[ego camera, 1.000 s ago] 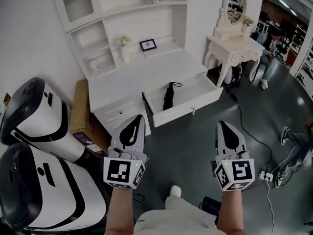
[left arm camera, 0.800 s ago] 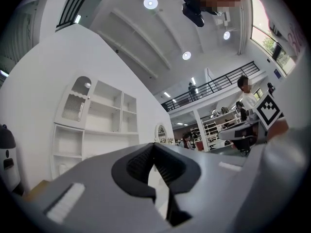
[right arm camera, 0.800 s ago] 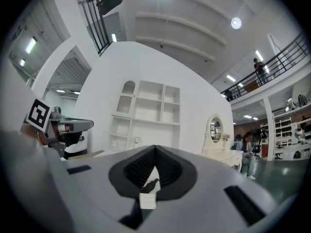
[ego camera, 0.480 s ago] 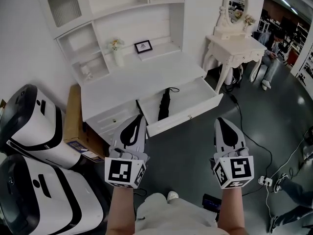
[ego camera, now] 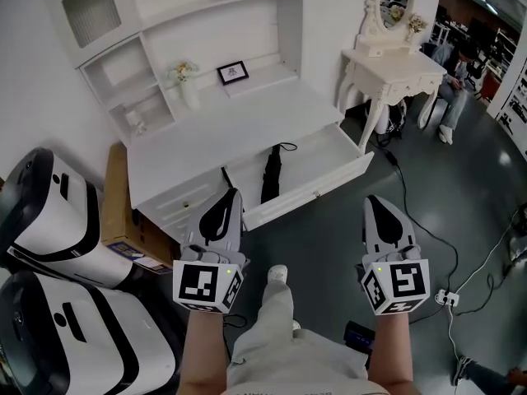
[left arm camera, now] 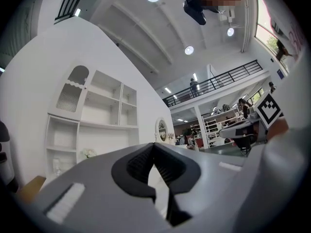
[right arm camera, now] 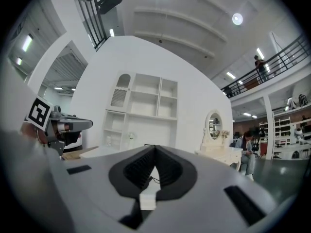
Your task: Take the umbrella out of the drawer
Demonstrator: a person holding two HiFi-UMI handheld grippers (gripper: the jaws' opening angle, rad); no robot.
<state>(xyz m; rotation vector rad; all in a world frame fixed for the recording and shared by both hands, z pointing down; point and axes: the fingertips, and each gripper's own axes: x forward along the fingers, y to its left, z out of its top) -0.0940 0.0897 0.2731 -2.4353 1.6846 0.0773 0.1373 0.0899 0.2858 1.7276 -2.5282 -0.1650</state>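
Umbrella (ego camera: 270, 178) in open drawer (ego camera: 323, 189) (cardboard box (ego camera: 119, 204), dressing table (ego camera: 387, 60) nearby)

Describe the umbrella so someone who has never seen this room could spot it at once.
Look at the big white desk with shelves above it; its right-hand drawer stands pulled open. Inside lies the umbrella, folded, slim and black, running front to back. It is the only thing in that drawer, dark against white.
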